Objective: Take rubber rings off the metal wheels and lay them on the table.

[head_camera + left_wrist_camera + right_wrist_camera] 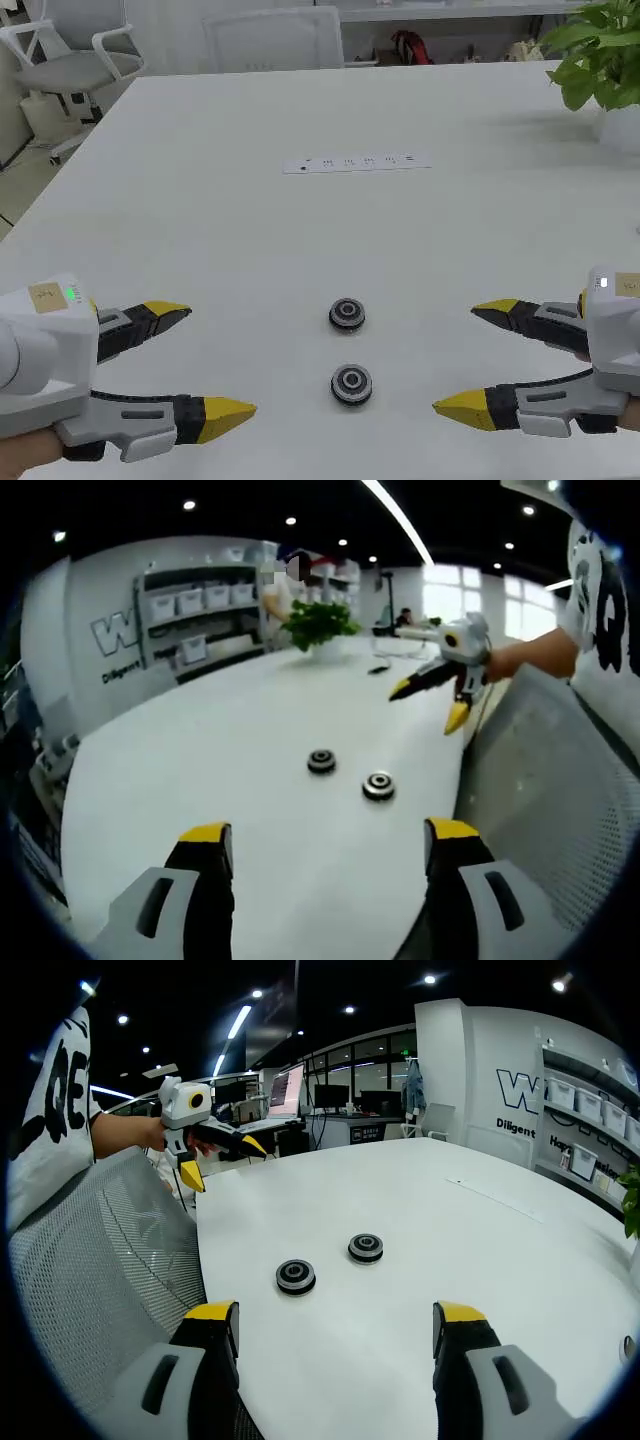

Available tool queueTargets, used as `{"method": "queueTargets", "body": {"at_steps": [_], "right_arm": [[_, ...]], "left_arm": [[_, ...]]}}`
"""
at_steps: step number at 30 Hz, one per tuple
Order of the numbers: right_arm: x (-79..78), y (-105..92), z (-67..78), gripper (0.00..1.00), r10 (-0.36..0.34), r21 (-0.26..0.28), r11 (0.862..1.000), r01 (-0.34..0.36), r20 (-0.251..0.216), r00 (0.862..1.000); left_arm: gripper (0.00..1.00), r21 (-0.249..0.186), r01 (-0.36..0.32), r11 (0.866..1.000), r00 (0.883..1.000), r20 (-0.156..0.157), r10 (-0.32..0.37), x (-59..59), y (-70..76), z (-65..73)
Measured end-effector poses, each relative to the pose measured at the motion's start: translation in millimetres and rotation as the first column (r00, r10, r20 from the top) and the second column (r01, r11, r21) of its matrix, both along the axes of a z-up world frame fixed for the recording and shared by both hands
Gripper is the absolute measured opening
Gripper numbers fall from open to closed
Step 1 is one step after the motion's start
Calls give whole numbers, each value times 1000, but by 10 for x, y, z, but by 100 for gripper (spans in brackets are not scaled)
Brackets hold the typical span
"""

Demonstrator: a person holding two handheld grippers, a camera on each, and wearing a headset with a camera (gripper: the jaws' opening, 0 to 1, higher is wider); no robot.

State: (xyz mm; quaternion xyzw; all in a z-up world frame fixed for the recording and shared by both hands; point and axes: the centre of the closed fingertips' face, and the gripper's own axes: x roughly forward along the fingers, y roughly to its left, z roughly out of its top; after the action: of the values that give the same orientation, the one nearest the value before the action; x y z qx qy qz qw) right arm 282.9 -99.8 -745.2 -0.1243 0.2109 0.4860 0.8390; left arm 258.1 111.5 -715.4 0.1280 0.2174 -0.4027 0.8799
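Starting with both jaws wide open and empty, pin the nearer wheel (351,384) between them with left gripper (222,360), then peel its ring (336,386) with right gripper (452,358).

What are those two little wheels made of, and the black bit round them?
The far wheel and the near wheel look like metal: their middles are grey and a bit shiny. The black band round each looks like a rubber ring, dull and dark, though that's a guess from its look.
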Motion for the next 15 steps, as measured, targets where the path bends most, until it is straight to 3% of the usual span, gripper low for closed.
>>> {"method": "queueTargets", "body": {"at_steps": [9,15], "right_arm": [[14,-8,-26,75,-11,0,1000,11,-10,1000],[22,31,1,75,-19,17,1000,19,-10,1000]], "left_arm": [[79,26,7,1000,1000,-8,-7,-44,18,-40],[79,17,-2,1000,1000,-11,2,-54,26,-37]]}}
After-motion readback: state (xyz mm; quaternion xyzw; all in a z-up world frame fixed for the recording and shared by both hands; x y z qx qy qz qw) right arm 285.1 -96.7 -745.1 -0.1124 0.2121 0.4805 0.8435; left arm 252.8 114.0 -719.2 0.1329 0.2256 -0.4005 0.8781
